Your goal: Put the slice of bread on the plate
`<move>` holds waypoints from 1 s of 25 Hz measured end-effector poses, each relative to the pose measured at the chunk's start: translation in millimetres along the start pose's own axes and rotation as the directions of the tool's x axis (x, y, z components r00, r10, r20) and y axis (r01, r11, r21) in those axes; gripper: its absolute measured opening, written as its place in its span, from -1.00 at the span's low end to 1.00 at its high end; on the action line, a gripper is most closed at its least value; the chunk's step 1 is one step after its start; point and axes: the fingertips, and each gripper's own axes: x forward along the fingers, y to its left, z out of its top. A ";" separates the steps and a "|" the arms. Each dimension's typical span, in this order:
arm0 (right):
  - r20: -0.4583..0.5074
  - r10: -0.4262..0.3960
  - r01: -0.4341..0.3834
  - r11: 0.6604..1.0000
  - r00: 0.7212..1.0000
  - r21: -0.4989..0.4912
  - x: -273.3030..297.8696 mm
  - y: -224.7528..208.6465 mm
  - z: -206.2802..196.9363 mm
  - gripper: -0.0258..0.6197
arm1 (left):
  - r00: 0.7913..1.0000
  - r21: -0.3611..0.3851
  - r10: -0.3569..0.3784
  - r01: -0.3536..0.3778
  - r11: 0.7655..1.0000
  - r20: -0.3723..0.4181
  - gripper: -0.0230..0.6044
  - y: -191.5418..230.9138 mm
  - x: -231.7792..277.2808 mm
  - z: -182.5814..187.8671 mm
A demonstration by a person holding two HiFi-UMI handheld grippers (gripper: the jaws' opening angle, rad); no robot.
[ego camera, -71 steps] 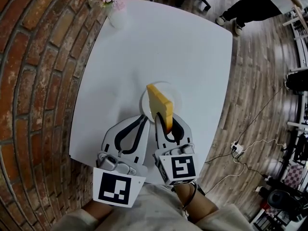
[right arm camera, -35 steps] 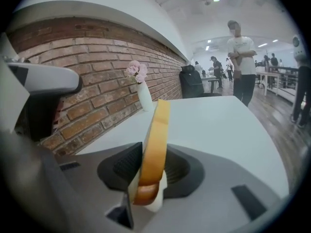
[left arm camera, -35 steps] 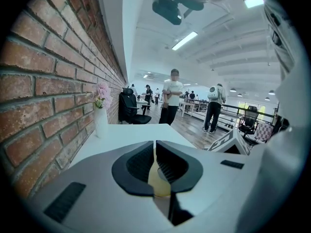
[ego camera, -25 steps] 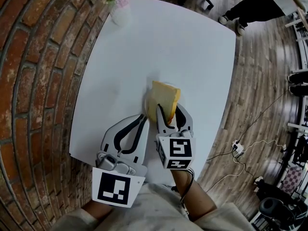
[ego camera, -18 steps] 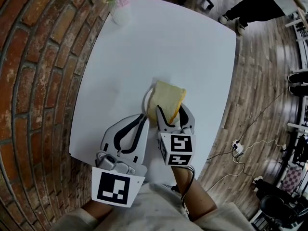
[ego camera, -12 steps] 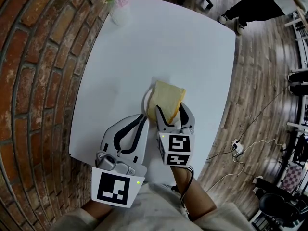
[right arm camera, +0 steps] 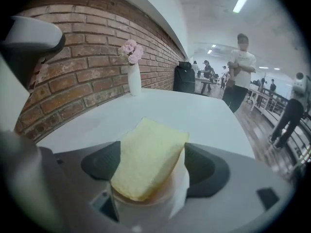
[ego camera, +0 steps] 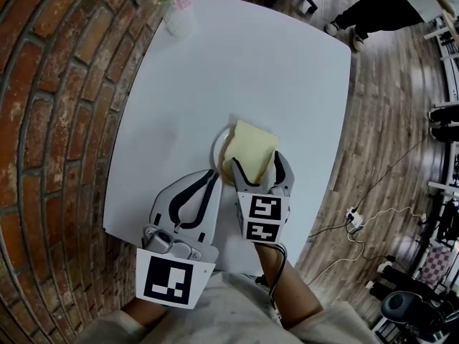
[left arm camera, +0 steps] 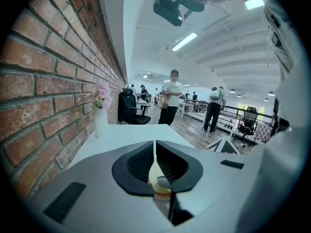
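Note:
The yellow slice of bread [ego camera: 251, 147] lies flat on the small white plate [ego camera: 217, 146], near the front of the white table [ego camera: 251, 70]. My right gripper [ego camera: 259, 169] is at the slice's near end, its jaws opening wide on either side. In the right gripper view the bread [right arm camera: 148, 157] rests on the plate [right arm camera: 181, 188]; bare plate shows between it and the right pad, and the pads of the gripper [right arm camera: 153, 167] do not press it. My left gripper [ego camera: 213, 175] sits shut and empty just left of the plate, its jaws [left arm camera: 155, 147] nearly touching.
A white vase of pink flowers [ego camera: 176, 11] stands at the table's far left corner, by the brick wall [ego camera: 57, 120]. The near table edge runs under both grippers. People [right arm camera: 239, 72] stand on the wooden floor beyond the table.
The slice, held on edge in the right gripper, has tipped over and come to lie flat on the plate. The right jaws have spread apart. My left gripper has not moved.

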 end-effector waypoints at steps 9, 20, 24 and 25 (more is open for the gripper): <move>0.024 -0.004 0.003 0.999 1.000 0.035 -2.9 -1.6 2.8 0.31 | 1.000 -0.004 0.004 -0.004 1.000 0.003 -0.85 0.3 -2.3 0.0; 0.097 -0.023 0.015 0.997 0.995 0.080 -16.3 -8.3 14.2 -0.84 | 1.000 0.008 -0.008 0.008 1.000 0.013 -0.85 -6.6 -4.1 4.1; 0.112 -0.012 0.004 0.997 0.994 0.074 -19.2 -7.3 19.9 -0.90 | 1.000 0.006 -0.005 0.005 1.000 0.018 -0.85 -8.3 -5.2 5.4; 0.115 -0.011 0.003 0.997 0.993 0.074 -20.0 -7.3 20.8 -0.90 | 1.000 0.007 -0.006 0.006 1.000 0.018 -0.85 -9.1 -5.5 5.8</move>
